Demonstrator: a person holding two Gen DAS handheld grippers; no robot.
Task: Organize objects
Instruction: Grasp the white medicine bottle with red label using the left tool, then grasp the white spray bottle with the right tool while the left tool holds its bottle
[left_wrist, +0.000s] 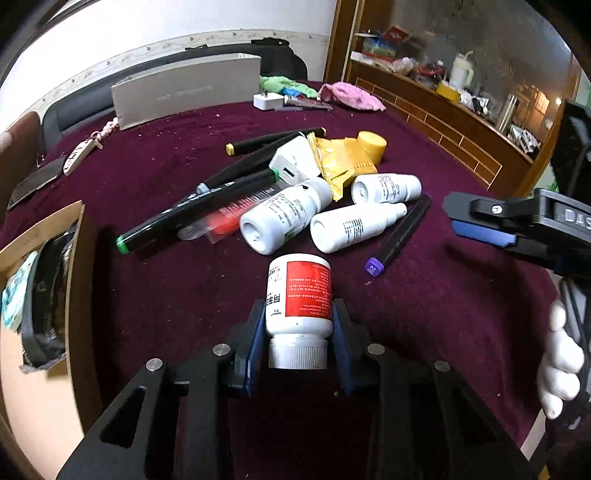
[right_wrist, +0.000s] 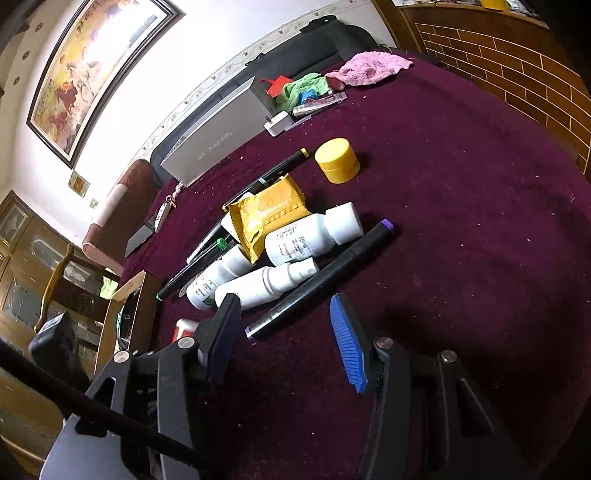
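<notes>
Blue-padded left gripper (left_wrist: 298, 332) clamped on red-labelled pill bottle (left_wrist: 298, 301), pads pressing both sides just above white cap, bottle lying at six o'clock on maroon tablecloth (left_wrist: 443, 332). Right gripper (right_wrist: 284, 332) at three o'clock in left view, jaws parted and holding nothing, hovering over bare cloth just short of purple-capped marker (right_wrist: 321, 278).

Beyond, at twelve o'clock: three white bottles (left_wrist: 280, 218) lying on their sides, touching; markers and a gold sachet (left_wrist: 332, 166) heaped behind; yellow lid (right_wrist: 337, 160) apart. Open cardboard box (left_wrist: 48, 280) at nine o'clock, apparently the destination. Farther back, grey case (left_wrist: 188, 88), pink cloth (left_wrist: 351, 95).

Best handled by lifting straight before swinging toward nine o'clock, keeping grip firm near the cap so the heavier body does not pivot, and clearing the box wall before release.
</notes>
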